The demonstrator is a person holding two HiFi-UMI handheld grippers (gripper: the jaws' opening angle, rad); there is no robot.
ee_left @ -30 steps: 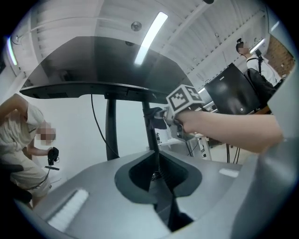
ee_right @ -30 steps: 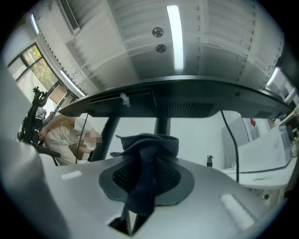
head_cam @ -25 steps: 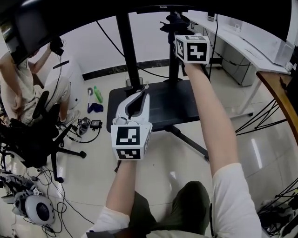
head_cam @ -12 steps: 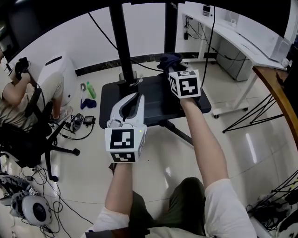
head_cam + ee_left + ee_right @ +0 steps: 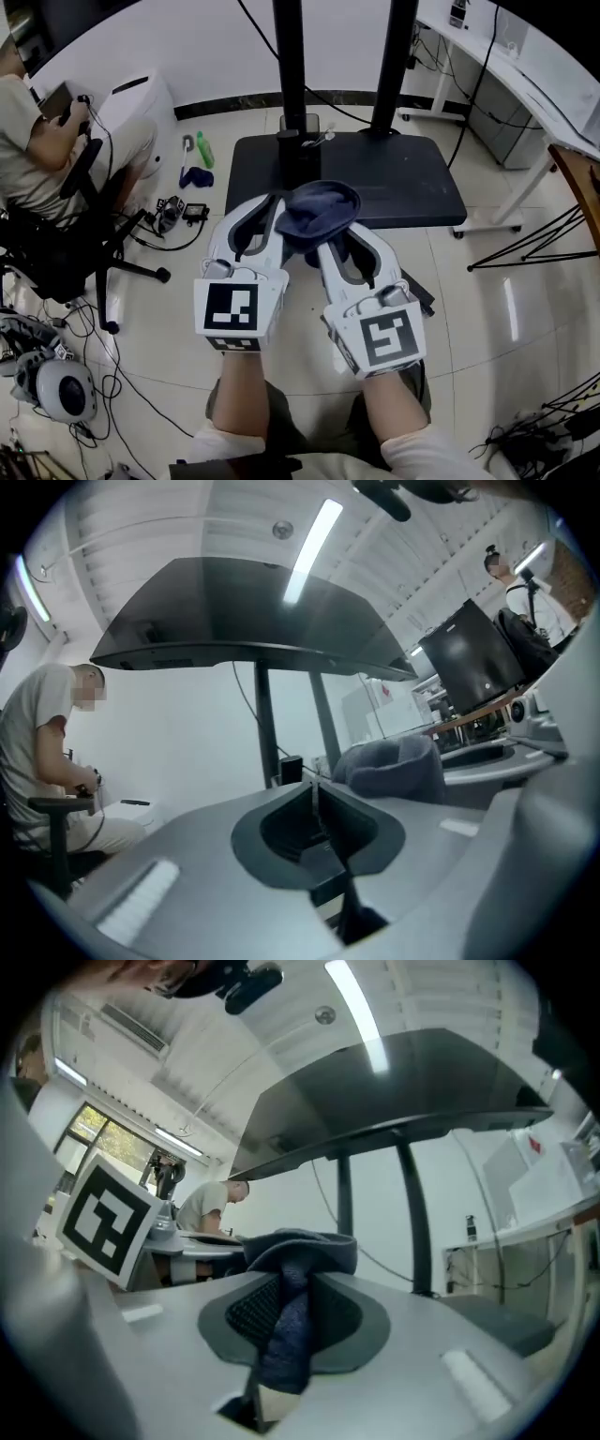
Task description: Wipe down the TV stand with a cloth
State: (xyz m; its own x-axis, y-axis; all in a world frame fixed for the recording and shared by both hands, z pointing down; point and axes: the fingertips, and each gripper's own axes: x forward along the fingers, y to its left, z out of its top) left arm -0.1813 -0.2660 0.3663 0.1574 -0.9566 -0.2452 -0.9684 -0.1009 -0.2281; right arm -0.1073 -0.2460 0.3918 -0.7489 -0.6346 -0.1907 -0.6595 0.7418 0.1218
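Both tongs clenched, right tongs (image 5: 289,1309) on rumpled navy cloth (image 5: 320,210), perhaps fleece, left tongs (image 5: 316,797) empty.

I read right gripper (image 5: 287,1290) jaws closed on the cloth (image 5: 298,1249) | cloth bunched over the tips, a strip pinched down between them | left gripper (image 5: 94,1218) cube close at left | two stand posts (image 5: 412,1215) beyond, dark screen (image 5: 403,1082) overhead | person (image 5: 210,1206) far behind, left.
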